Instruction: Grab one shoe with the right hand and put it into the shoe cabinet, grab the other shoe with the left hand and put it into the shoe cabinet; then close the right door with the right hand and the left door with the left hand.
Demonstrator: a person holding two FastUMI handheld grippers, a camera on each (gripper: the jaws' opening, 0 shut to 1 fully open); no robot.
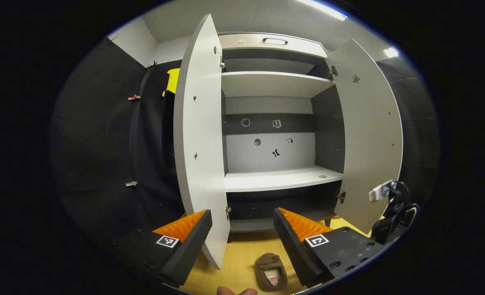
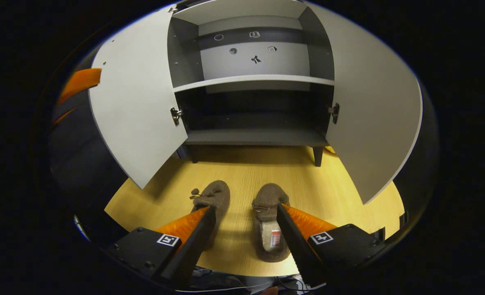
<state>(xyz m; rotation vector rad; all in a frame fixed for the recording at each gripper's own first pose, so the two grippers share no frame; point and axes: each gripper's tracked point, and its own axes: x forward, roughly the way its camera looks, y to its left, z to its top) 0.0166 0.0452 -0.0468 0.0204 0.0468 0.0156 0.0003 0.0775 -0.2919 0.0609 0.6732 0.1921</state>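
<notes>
Two brown shoes, the left shoe (image 2: 211, 196) and the right shoe (image 2: 269, 221), lie side by side on the wooden floor (image 2: 242, 172) before the open shoe cabinet (image 2: 255, 137). Both the right gripper (image 2: 245, 223) and left gripper (image 1: 242, 227) have fingers spread, holding nothing. Good practice: centre the right gripper over the right shoe, then pinch its rim.

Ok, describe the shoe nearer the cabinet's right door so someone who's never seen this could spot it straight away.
Start at the open shoe cabinet with both doors swung wide; on the wooden floor in front of it lie two brown slippers side by side, toes toward the cabinet. The right-hand slipper is the one whose pale lining and small tag show, unlike the left slipper with its loose bow.
</notes>
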